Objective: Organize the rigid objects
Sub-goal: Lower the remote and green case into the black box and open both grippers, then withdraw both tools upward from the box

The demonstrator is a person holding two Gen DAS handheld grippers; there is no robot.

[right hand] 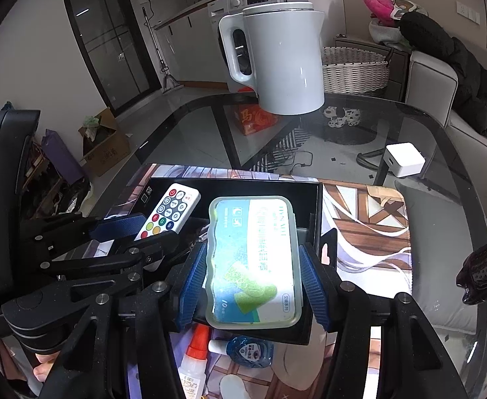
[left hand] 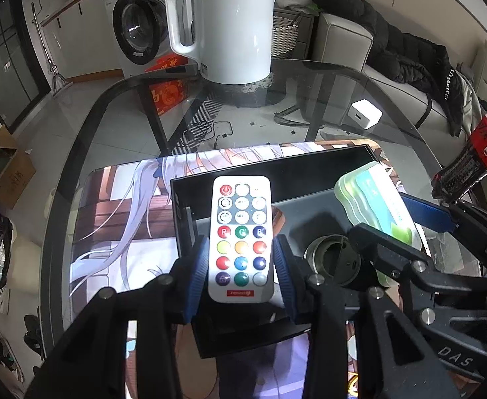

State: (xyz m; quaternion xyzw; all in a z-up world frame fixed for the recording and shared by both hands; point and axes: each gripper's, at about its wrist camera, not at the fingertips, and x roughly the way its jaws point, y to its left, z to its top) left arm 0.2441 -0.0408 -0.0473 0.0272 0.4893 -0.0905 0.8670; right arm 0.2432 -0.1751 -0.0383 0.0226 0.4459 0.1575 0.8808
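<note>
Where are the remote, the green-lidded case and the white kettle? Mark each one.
remote (left hand: 241, 239): left wrist view, on its coloured button rows.
green-lidded case (right hand: 255, 259): right wrist view, on the middle of its printed lid.
white kettle (right hand: 286, 63): right wrist view, on its body, right of the handle.

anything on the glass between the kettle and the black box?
Only the printed mat's far edge; otherwise bare glass from kettle to black box, clearest in the right wrist view.

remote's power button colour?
Red, top left of the remote; clearest in the left wrist view.
</note>
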